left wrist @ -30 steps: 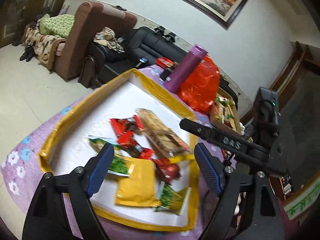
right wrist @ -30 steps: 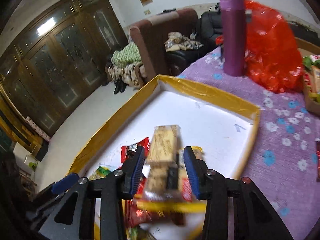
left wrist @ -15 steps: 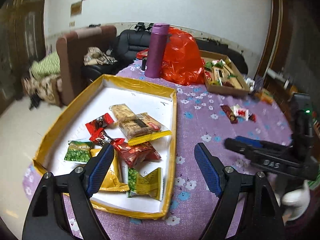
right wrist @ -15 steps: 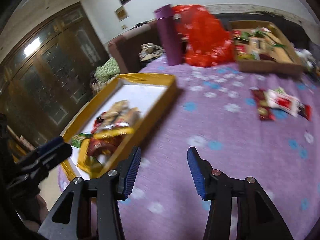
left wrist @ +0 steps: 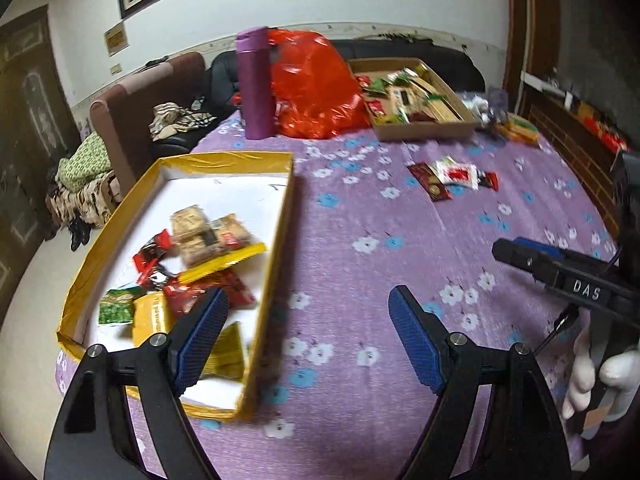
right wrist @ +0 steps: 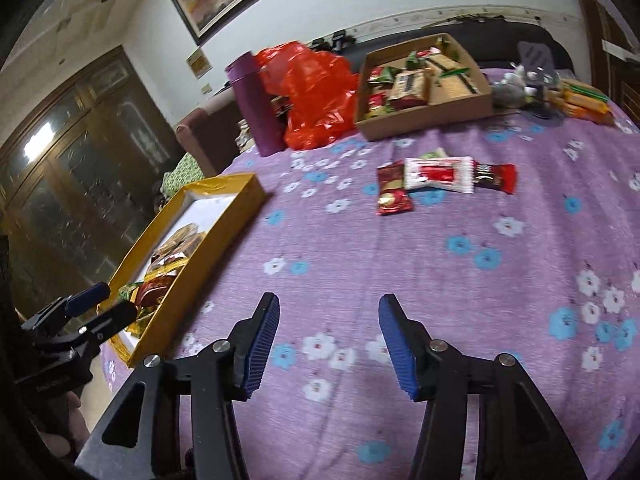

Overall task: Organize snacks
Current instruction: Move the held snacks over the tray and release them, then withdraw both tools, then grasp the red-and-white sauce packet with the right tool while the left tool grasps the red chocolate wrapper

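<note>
Three loose snacks (right wrist: 444, 180) lie together on the purple flowered tablecloth (right wrist: 400, 260), well apart from the yellow tray (left wrist: 276, 248) holding a pile of packets (left wrist: 192, 268). The right tongs (right wrist: 328, 340) hover over bare cloth, jaws opening, nothing between them. The left tongs (left wrist: 308, 332) stand wide open beside the tray's edge, empty.

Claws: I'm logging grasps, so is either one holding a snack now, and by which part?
Nothing is held. The left claw stands open and empty; the right claw is opening, with only tablecloth between its pads.
</note>
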Demonstrator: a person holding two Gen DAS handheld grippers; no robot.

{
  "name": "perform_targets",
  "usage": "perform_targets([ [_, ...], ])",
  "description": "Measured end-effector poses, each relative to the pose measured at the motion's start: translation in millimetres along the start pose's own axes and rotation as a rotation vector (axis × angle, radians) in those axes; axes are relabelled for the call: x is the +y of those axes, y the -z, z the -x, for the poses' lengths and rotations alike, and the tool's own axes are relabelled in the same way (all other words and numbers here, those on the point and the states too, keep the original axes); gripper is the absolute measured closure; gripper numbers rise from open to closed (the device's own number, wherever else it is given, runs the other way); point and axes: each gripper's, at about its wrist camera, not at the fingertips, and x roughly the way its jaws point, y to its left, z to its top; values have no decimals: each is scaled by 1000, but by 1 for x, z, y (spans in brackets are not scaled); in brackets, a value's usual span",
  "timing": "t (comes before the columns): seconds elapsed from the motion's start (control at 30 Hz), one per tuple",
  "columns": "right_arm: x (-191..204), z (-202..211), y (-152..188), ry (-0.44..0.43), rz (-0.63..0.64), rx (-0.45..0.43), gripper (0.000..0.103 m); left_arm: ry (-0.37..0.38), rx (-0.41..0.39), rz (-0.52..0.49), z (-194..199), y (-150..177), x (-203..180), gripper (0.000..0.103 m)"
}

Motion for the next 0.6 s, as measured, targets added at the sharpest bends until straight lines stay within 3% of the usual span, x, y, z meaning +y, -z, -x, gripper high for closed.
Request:
perform_targets([
  [0.37, -32, 8, 0, 16, -46, -10, 48, 49, 48, -61, -12, -2, -31, 20],
  [0.6, -49, 3, -7, 41, -71, 3, 48, 176, 111, -28, -34, 2, -41, 20],
])
